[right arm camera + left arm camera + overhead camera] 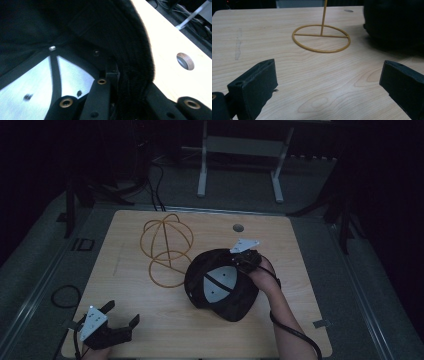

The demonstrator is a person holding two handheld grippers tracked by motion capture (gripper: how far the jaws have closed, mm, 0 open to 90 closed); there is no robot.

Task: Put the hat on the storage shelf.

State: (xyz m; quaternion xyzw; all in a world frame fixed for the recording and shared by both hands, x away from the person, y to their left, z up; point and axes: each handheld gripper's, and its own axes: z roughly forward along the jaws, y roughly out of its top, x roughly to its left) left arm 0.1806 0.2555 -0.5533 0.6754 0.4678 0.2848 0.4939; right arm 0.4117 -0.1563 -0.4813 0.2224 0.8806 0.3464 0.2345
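Observation:
A black cap [220,285] lies upside down right of the table's middle, its white lining facing up. My right gripper [245,260] is shut on the cap's back rim [132,57]; one jaw is inside the cap and the other outside, in the right gripper view [125,85]. A yellow wire hat stand [166,247] stands just left of the cap, with its ring base [321,38] flat on the wood. My left gripper [122,313] rests open near the front left corner with nothing between its jaws [328,75]. The cap [394,25] looms dark at the upper right of that view.
The wooden table [150,320] has a round cable hole [238,227] near its far edge, behind the cap. A white metal frame [240,165] and cables stand on the floor beyond. A cable loop [66,296] lies on the floor at left.

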